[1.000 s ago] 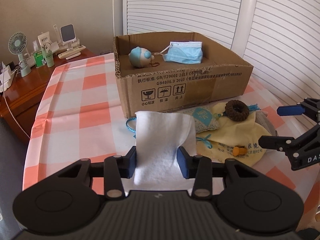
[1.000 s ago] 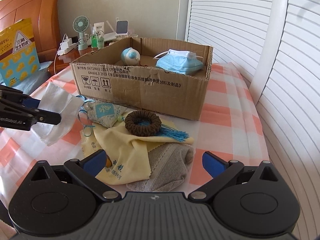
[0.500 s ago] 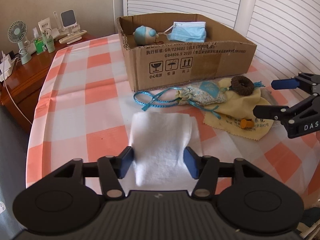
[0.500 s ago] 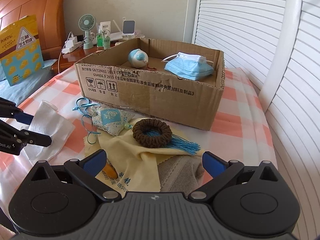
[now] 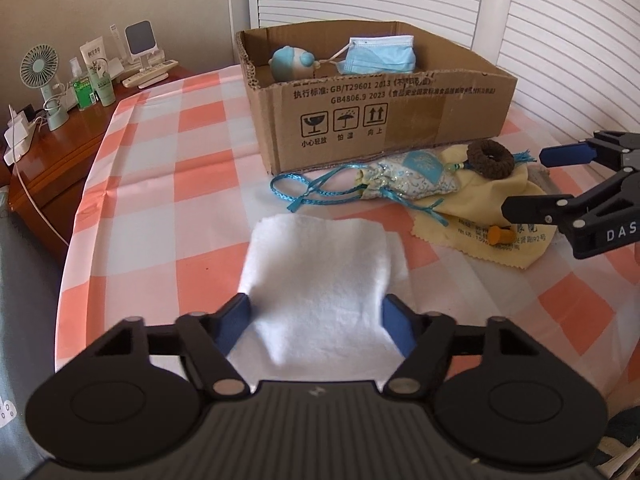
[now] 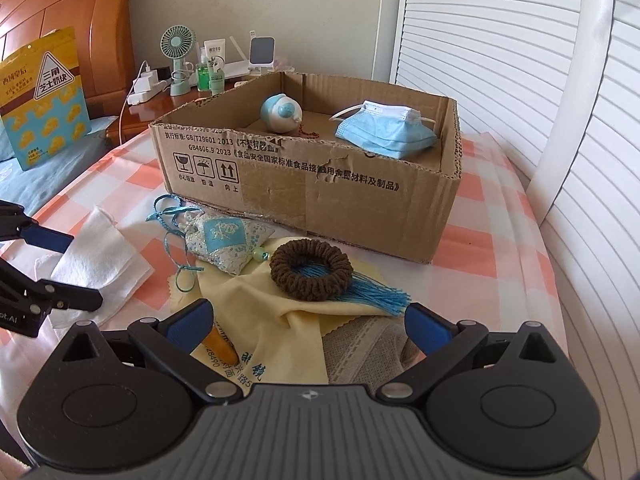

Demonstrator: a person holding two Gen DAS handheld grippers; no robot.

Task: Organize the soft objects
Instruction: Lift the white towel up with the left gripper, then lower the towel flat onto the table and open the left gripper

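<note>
A white folded cloth [image 5: 320, 280] lies on the checked tablecloth between the fingers of my left gripper [image 5: 318, 326], whose jaws stand open around it; it also shows in the right wrist view [image 6: 94, 260]. My right gripper [image 6: 308, 326] is open and empty, low over a yellow cloth [image 6: 272, 300] and a grey sock [image 6: 364, 344]. On the yellow cloth lie a brown ring with a blue tassel [image 6: 311, 270] and a blue patterned sachet [image 6: 224, 240]. The cardboard box [image 6: 304, 196] holds a blue face mask [image 6: 384, 132] and a round blue-white toy [image 6: 280, 112].
A wooden nightstand [image 5: 52, 120] at the left carries a small fan [image 5: 40, 76], bottles and chargers. White louvred doors stand behind the box. A yellow snack bag [image 6: 40, 96] leans by the headboard. The table edge [image 5: 68, 256] runs along the left.
My left gripper has lowered the white cloth from hanging upright onto the table and its jaws have widened. My right gripper has moved a little closer to the yellow cloth.
</note>
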